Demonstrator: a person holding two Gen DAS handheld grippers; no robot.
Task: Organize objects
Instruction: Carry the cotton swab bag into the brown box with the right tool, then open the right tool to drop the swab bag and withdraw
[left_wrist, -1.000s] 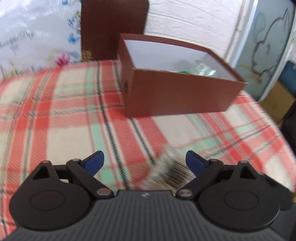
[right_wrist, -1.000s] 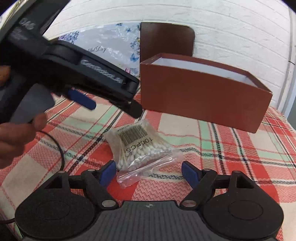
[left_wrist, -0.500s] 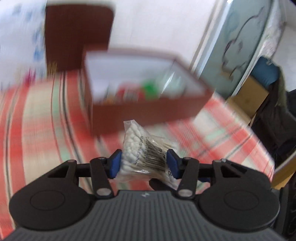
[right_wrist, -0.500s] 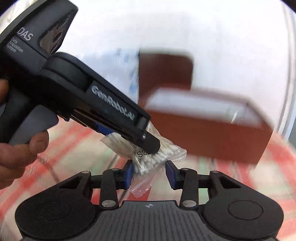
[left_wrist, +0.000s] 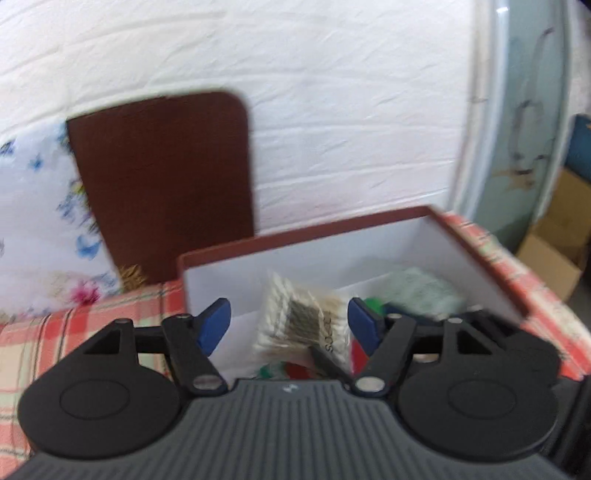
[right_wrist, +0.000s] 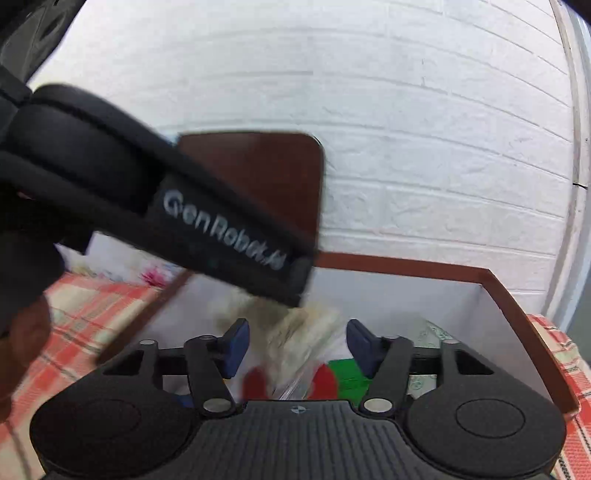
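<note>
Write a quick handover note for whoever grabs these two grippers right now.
Left gripper: fingers apart, just been opening, not pressing on the cotton swab bag between them.
Right gripper: same, fingers just opened, clear of the bag.
Bag: over the open brown box, dropping in or just landed; too blurred to tell.
Done: bag carried from the plaid cloth to the box.
Left: confirm it lies inside, draw both grippers back.
</note>
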